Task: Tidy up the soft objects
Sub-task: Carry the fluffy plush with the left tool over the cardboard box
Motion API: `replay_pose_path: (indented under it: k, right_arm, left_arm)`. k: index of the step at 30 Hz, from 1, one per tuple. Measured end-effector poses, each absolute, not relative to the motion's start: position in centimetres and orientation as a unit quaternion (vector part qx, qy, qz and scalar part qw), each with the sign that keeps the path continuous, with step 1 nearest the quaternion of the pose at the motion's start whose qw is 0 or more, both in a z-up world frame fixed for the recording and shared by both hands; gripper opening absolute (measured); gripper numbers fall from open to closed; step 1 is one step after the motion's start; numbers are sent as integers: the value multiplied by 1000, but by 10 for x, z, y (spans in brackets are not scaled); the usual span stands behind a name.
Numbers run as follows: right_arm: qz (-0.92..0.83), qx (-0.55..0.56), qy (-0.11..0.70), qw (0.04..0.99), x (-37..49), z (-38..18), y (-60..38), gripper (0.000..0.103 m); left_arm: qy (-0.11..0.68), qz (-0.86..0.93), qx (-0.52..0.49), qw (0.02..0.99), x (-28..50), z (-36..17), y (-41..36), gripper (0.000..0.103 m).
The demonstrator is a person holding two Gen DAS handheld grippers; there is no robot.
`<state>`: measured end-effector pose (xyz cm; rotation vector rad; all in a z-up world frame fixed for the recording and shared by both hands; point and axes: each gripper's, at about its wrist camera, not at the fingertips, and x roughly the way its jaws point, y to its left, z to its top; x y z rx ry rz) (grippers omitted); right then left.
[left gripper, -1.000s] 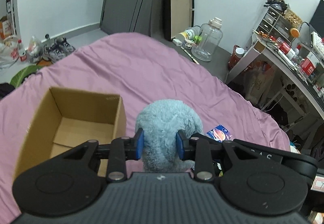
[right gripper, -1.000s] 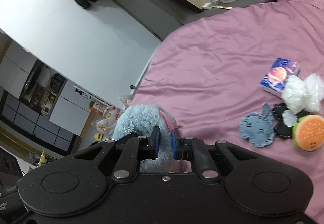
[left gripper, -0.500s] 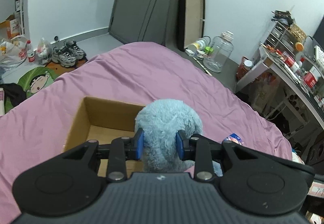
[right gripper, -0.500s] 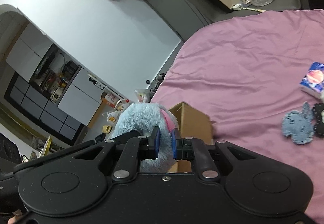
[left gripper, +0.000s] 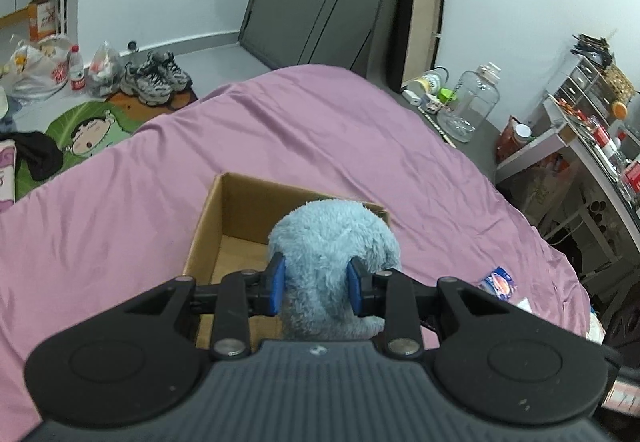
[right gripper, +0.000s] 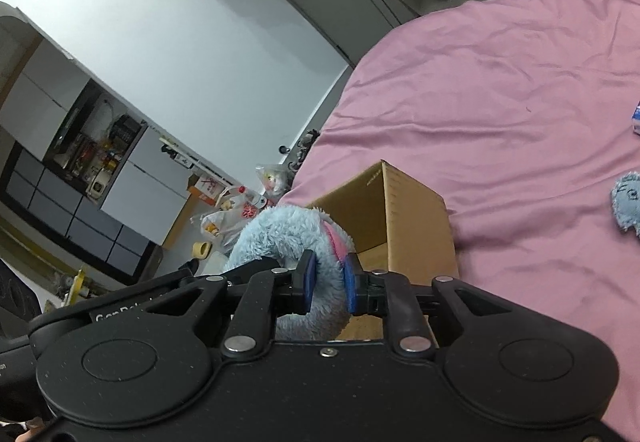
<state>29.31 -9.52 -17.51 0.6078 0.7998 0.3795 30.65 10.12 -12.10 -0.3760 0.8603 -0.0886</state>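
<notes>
Pink bedspread (left gripper: 320, 130): both tongs, pinching the blue plush (left gripper: 332, 238), now hover over the box (left gripper: 224, 226).

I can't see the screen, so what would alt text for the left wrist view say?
A left gripper clamps a fluffy blue plush between blue-padded fingers, holding it over an open, seemingly empty cardboard box on a pink bedspread. Sneakers and bags lie on the floor beyond.

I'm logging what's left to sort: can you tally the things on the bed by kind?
Plush toys: 1, the blue plush held by both claws (left claw, right claw)
Flat blue cloth toys: 1
Cardboard boxes: 1
Small printed packs: 1
Total: 4
</notes>
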Motion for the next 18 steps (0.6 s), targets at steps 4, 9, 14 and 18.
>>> replay_pose_path:
  k: [4,9,14,18]
  right_arm:
    - [176,286,390,857,298,-184,-83,18]
    - [170,268,392,863,302,-183,-73,29]
    - [159,278,398,860,308,-187,-75,30]
    - [155,282,399,858,308,-186,-77,30]
  left_arm:
    - [424,-26,-183,887,315,-135,111,29]
    - [434,-13,-191,880,328,-146,122,29]
    - [445,-3,-183,877,341,-156,124,30]
    - [442,5,-180,879,347,-155,123,33]
